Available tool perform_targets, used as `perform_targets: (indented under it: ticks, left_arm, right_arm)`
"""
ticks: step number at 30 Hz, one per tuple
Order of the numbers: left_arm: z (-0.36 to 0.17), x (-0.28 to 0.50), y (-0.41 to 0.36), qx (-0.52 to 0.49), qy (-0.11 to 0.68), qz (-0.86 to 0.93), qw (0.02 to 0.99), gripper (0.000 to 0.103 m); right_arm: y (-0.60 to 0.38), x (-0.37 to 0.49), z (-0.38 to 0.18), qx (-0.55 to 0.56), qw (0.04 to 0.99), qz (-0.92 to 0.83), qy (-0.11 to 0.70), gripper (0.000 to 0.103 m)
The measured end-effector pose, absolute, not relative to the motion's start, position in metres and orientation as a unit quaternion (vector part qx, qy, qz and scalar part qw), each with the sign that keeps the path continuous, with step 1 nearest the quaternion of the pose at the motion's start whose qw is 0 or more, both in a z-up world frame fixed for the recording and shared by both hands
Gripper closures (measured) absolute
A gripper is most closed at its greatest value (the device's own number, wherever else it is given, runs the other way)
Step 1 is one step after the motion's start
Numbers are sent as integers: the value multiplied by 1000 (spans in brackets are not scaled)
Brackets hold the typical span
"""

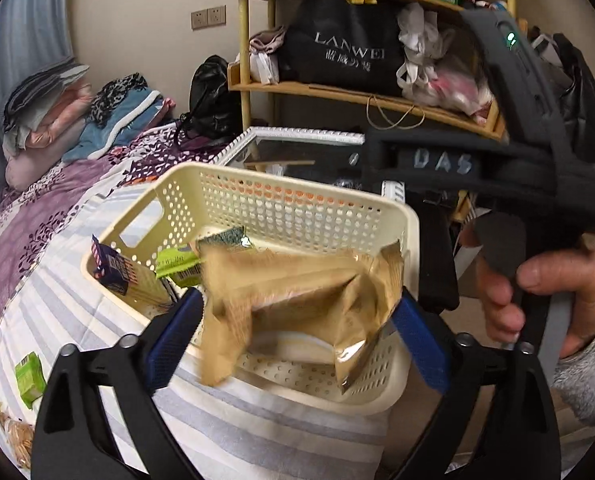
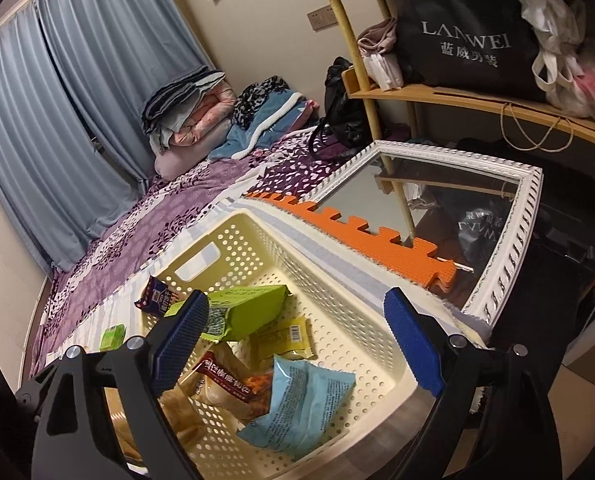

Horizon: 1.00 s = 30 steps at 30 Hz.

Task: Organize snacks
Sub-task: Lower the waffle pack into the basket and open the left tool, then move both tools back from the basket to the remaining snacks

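Observation:
A cream perforated basket (image 1: 297, 208) sits on the bed. My left gripper (image 1: 297, 316) is shut on a tan snack bag (image 1: 297, 296), held over the basket's near rim. Inside the basket are a blue-striped packet (image 1: 113, 268) and a green packet (image 1: 177, 268). My right gripper (image 2: 297, 340) is open and empty above the same basket (image 2: 337, 280), which holds a green packet (image 2: 245, 308), a yellow packet (image 2: 285, 336), a light blue bag (image 2: 305, 404), a red-labelled packet (image 2: 221, 380) and a dark blue packet (image 2: 157, 300). The right gripper body (image 1: 497, 160) shows in the left wrist view.
A green snack box (image 1: 29, 376) and a cracker pack (image 1: 17, 436) lie on the striped sheet left of the basket. A white-framed mirror (image 2: 509, 248) and an orange foam mat (image 2: 361, 228) lie behind it. A wooden shelf (image 2: 457, 96) with bags stands beyond. Folded bedding (image 2: 193, 112) sits at the bed's far end.

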<state>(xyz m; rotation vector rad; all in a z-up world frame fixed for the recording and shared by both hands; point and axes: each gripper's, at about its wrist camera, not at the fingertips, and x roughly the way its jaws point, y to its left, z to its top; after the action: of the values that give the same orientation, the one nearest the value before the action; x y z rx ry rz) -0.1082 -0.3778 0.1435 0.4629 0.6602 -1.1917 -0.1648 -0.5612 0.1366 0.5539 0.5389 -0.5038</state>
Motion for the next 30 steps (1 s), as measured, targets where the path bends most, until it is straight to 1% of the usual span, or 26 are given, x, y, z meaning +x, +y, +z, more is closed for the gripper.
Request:
perform_targets:
  ticks: [11, 14, 30]
  left_arm:
    - [143, -82, -354, 181, 324, -515, 772, 6]
    - [144, -76, -346, 172, 328, -503, 781, 3]
    - [147, -36, -288, 127, 350, -430, 822, 3]
  right_arm:
    - [-550, -156, 133, 266, 898, -226, 266, 14]
    - [-546, -153, 134, 265, 900, -222, 267, 14]
    - [-508, -129, 142, 241, 914, -179, 274, 14]
